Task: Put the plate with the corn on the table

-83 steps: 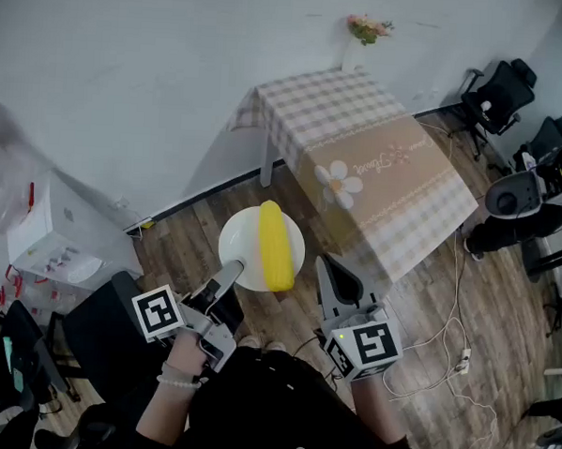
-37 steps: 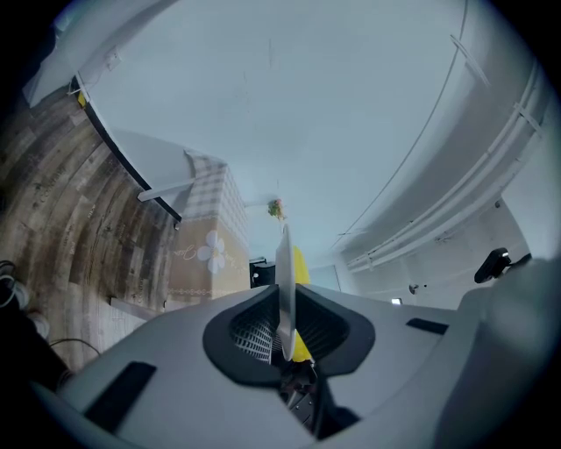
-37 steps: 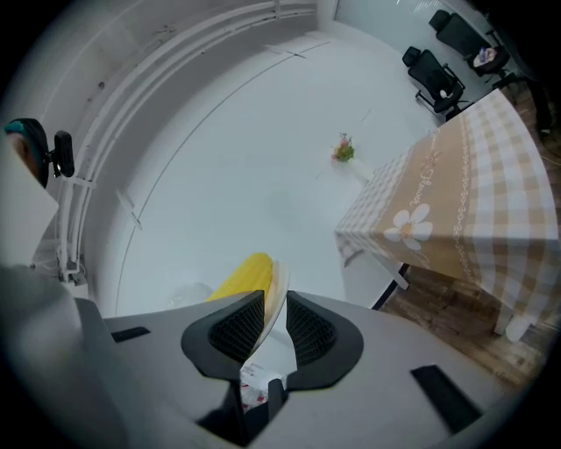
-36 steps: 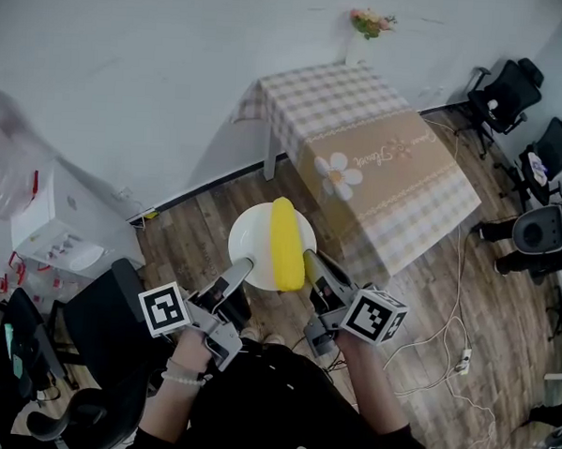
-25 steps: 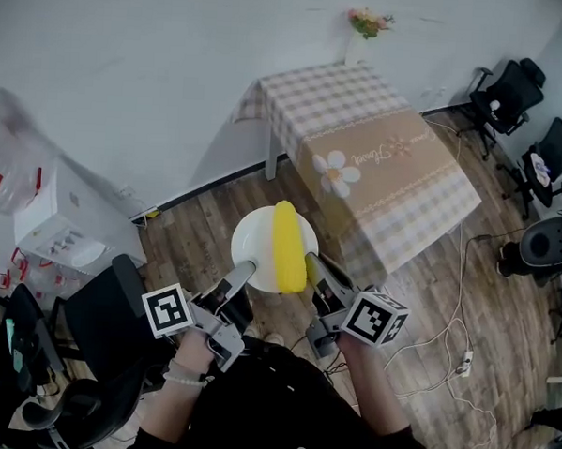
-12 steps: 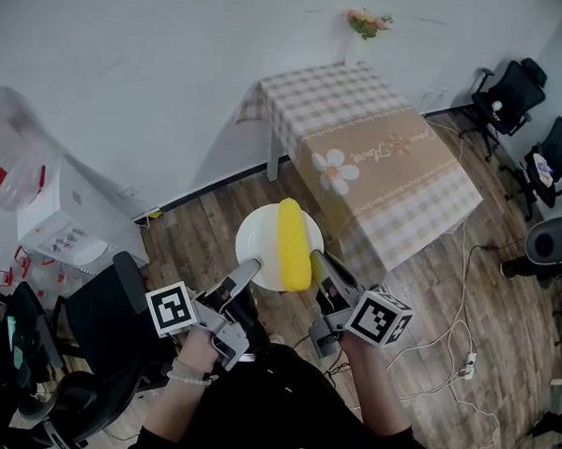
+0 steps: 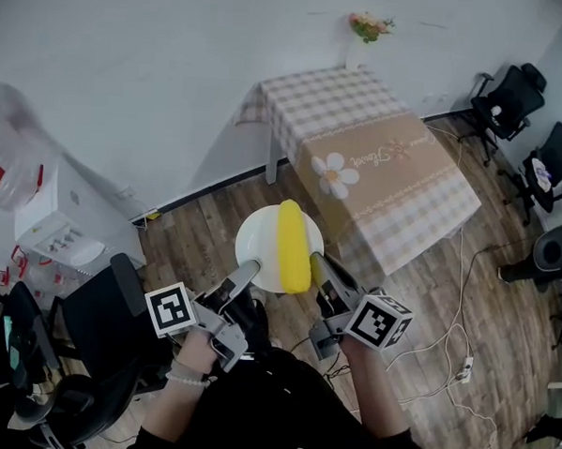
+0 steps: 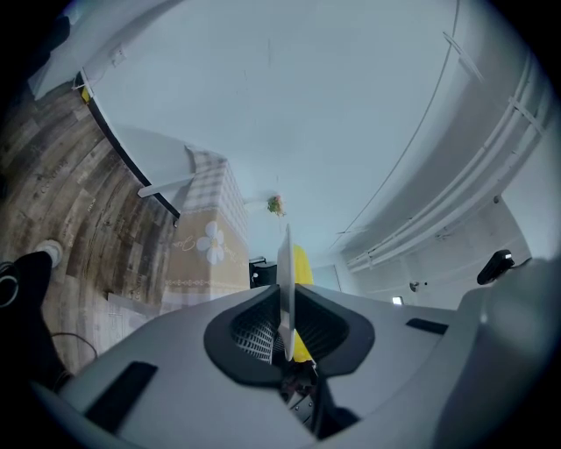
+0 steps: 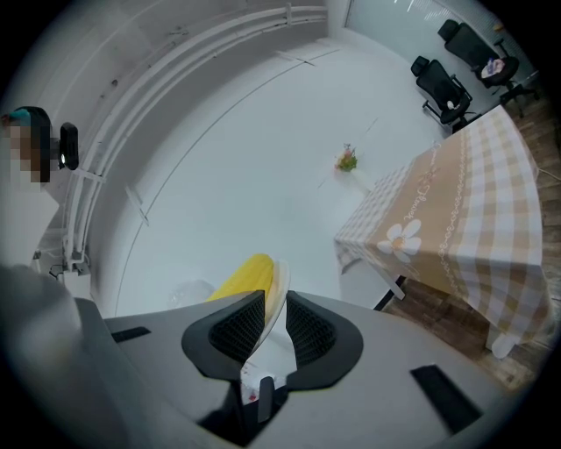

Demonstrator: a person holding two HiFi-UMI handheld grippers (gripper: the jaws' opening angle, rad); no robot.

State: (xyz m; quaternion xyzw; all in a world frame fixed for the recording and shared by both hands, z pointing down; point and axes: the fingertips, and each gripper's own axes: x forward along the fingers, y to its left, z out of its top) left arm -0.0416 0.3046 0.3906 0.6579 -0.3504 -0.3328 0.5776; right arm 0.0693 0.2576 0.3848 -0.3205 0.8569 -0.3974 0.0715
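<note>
The white plate (image 7: 259, 238) carrying the corn cob (image 7: 293, 245) is held in the air over the wooden floor (image 7: 200, 245), just off the near corner of the checked-cloth counter (image 7: 383, 168). Its near rim is clamped by the fingers of the left gripper (image 7: 251, 266) and of the right gripper (image 7: 317, 262).

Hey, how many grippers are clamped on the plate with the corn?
2. The left gripper pinches the near-left rim of the plate. The right gripper pinches its near-right rim, beside the corn.
</note>
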